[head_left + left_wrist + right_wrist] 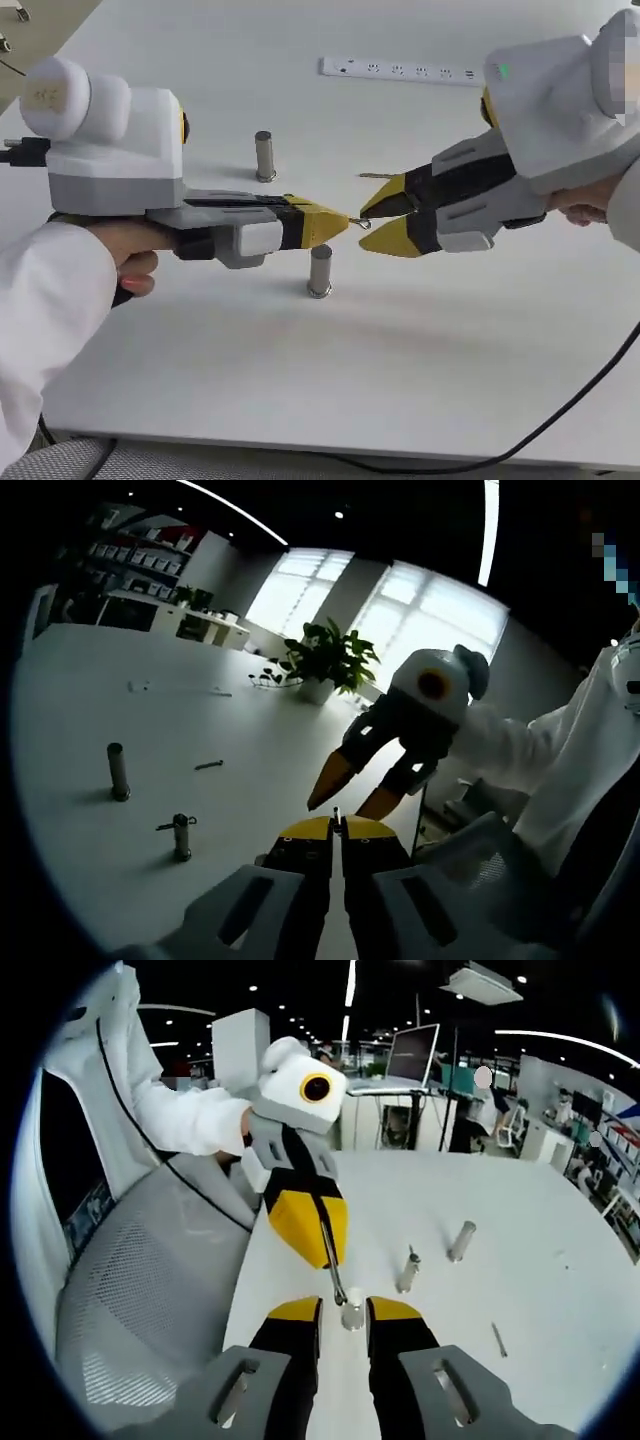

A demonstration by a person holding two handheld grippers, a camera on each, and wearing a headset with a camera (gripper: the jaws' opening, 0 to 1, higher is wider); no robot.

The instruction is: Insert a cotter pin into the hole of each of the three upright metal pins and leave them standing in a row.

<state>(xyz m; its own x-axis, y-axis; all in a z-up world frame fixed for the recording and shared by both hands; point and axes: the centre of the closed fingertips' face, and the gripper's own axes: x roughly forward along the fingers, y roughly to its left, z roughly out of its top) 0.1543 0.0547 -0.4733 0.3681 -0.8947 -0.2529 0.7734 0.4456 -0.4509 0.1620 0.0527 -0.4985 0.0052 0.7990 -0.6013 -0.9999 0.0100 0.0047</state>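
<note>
Workbench assembly: a person in white sleeves is holding the left gripper [345, 222] level over a white table [450, 340]. Its yellow jaws are pressing together on a cotter pin [360, 222], whose looped end is poking out just past the tips. The right gripper [368, 228] is facing it from the opposite side with its jaws parted moderately. One jaw is sitting above that looped end and one below it, and whether either is touching the loop cannot be told.

The near metal pin [320, 271] is standing upright on the table, just below the meeting tips and slightly to their left, apart from both grippers. In the right gripper view it is showing between that gripper's own jaws, under the cotter pin's tip.

The middle metal pin [181, 840] is standing upright with an inserted cotter pin [165, 826] crossing through its top. The far metal pin [264, 156] is standing upright beyond the left gripper, well clear of the jaws. In the right gripper view the three metal pins are forming a line that is running away from the jaws.

A loose cotter pin [378, 176] is lying flat on the table behind the right gripper's upper jaw. A white power strip [400, 70] is lying near the table's far edge, and a black cable [560, 415] is trailing across the near right corner.
</note>
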